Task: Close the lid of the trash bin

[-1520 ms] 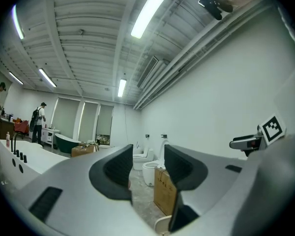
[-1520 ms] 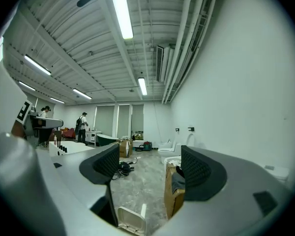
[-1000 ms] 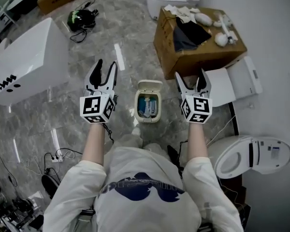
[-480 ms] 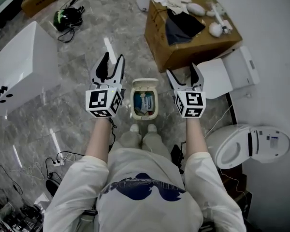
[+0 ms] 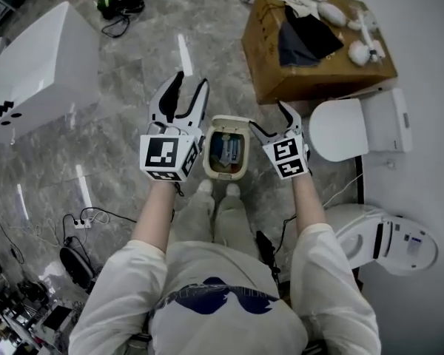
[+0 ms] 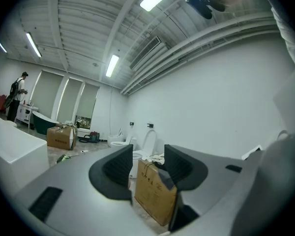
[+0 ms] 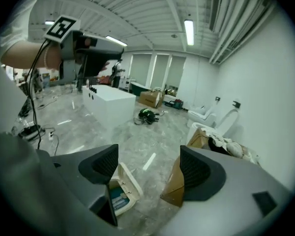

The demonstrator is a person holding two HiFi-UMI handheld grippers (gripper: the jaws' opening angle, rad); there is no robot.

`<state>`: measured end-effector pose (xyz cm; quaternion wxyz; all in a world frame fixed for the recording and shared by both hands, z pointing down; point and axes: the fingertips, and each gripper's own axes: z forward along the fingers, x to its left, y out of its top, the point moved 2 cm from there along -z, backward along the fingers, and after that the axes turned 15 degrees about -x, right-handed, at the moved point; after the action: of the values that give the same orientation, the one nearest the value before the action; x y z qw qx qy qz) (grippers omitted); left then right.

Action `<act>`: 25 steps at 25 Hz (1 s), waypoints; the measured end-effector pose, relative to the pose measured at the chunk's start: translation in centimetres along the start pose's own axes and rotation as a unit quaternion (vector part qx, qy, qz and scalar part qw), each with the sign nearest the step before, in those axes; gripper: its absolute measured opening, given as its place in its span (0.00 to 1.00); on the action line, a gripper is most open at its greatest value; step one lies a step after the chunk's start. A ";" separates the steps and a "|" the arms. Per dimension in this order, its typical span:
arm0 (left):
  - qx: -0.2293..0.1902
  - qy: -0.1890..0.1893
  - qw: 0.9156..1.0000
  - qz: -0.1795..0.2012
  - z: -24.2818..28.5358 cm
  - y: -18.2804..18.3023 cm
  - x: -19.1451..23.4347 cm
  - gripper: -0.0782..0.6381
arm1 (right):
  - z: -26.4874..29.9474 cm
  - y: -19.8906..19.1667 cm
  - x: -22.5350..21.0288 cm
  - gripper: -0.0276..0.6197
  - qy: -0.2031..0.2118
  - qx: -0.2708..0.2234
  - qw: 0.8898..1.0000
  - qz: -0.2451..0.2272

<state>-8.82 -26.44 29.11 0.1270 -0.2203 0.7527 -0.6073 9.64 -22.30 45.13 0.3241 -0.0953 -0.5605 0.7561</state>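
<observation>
Grey floor (image 5: 118, 124) | trash bin (image 5: 223, 174) lies between our left hand-held gripper (image 5: 191, 81) and right hand-held gripper (image 5: 270, 118), both open, empty | lid (image 5: 230, 121) raised at far end; right nearer.

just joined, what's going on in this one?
A person stands over a small trash bin on the floor, holding a gripper in each hand. The bin's lid is flipped open on the far side, and rubbish shows inside. The left gripper and right gripper hover on either side of the bin, both with jaws apart and nothing between them. Neither is touching the lid, so closing has not begun.
</observation>
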 end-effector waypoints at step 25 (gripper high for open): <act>0.063 0.101 0.993 -0.007 -3.8 -11.1 7.3 0.37 | 12.2 -19.9 11.2 0.70 0.373 0.251 0.882 -0.137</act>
<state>-14.92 -28.55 41.31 0.0600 -0.1548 0.7205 -0.6733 2.44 -21.98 70.01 0.6229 -0.2082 -0.1967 0.7279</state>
